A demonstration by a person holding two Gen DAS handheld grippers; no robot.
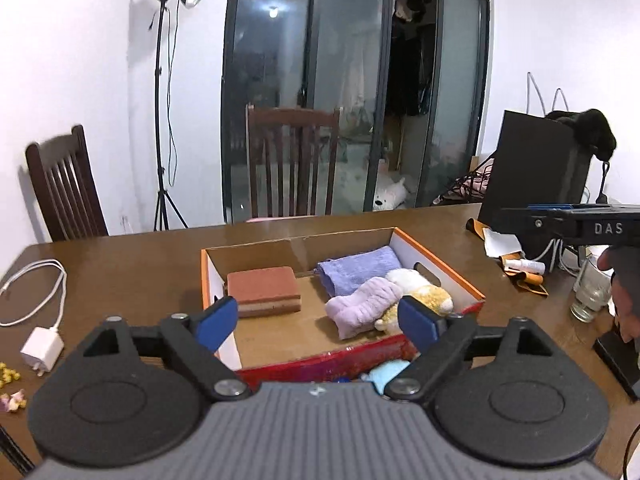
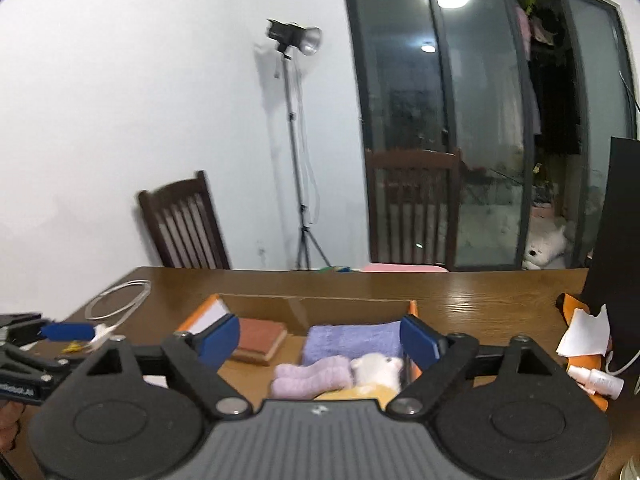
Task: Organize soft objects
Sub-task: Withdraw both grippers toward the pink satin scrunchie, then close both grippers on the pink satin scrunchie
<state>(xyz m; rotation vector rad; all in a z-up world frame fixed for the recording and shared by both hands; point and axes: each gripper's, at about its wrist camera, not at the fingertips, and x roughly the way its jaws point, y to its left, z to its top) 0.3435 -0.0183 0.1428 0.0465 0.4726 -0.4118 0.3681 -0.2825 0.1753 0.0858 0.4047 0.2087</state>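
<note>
1. At the desk's (image 1: 132,256) left edge lie a white charger (image 1: 42,350) and its looped cable (image 1: 36,288); small yellow and pink bits (image 1: 10,386) sit at the near left corner.
2. The left gripper (image 1: 316,322) hovers over the near edge of the desk, its blue fingers (image 1: 218,322) spread wide and holding nothing.
3. A cardboard box (image 1: 436,262) with orange rims and a red near wall stands at the middle of the desk, open on top.
4. Against the box's left wall rests a brown layered sponge (image 1: 264,290).
5. Toward the box's right side, a blue-violet towel (image 1: 358,270) lies at the back; in front of it a lilac fuzzy sock (image 1: 362,310) touches a white-and-yellow plush toy (image 1: 420,288) by the right wall.
6. A pale blue soft thing (image 1: 386,372) lies on the desk just outside the red wall, partly hidden by the left gripper.
7. The right gripper (image 2: 320,340) hangs above the box's near right part, fingers (image 2: 418,340) released and apart, nothing between them.
8. At the desk's right edge stand a glass jar (image 1: 592,292), a white spray bottle (image 2: 596,378) and a black panel (image 1: 532,176).
</note>
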